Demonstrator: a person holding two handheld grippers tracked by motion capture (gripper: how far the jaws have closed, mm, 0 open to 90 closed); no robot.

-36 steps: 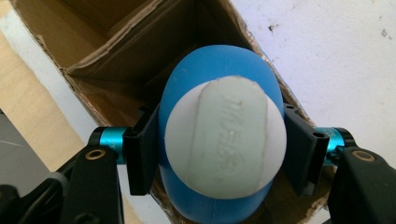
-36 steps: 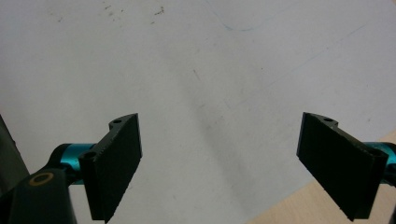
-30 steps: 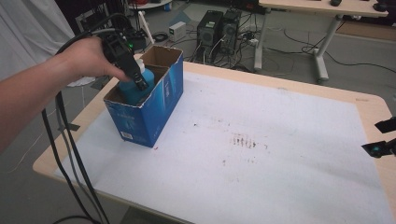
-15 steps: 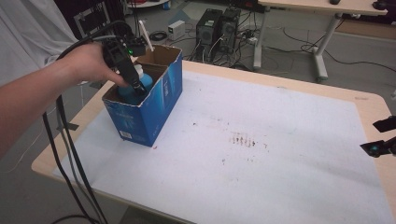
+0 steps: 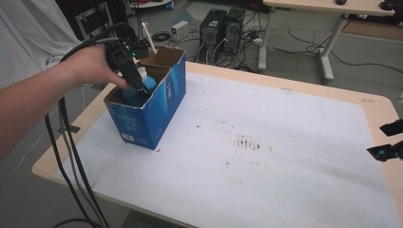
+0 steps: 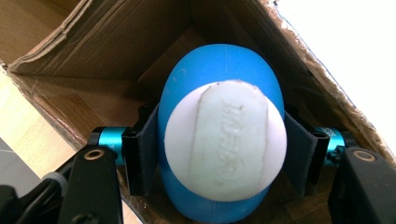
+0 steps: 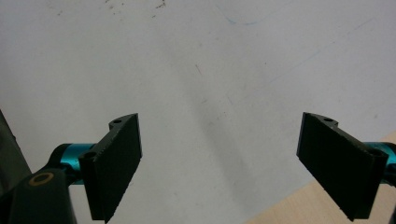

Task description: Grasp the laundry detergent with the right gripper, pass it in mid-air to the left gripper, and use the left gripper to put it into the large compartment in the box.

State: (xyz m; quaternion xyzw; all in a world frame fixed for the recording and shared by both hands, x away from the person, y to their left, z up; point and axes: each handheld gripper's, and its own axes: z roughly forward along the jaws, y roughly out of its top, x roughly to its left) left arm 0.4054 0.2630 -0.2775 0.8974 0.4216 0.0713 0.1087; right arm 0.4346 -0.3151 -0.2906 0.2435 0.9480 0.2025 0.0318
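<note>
A wide table (image 5: 380, 109) with a pale wooden edge carries a white mat (image 5: 266, 156) marked with dark smudges near its middle. At the far left corner of the mat stands an open blue cardboard box (image 5: 157, 107) with brown inner walls. A person's left hand (image 5: 90, 66) reaches in from the left and points the left gripper (image 5: 138, 88) down into the box. Inside the box, upright, sits a blue bottle (image 6: 219, 70) with a white cap (image 6: 225, 140); the left gripper view shows the two black jaws pressed against either side of the bottle just below the cap, grasping it. At the right edge of the table, well apart from the box, the right gripper (image 7: 219, 163) hangs over the mat with its jaws spread wide and nothing between them.
</note>
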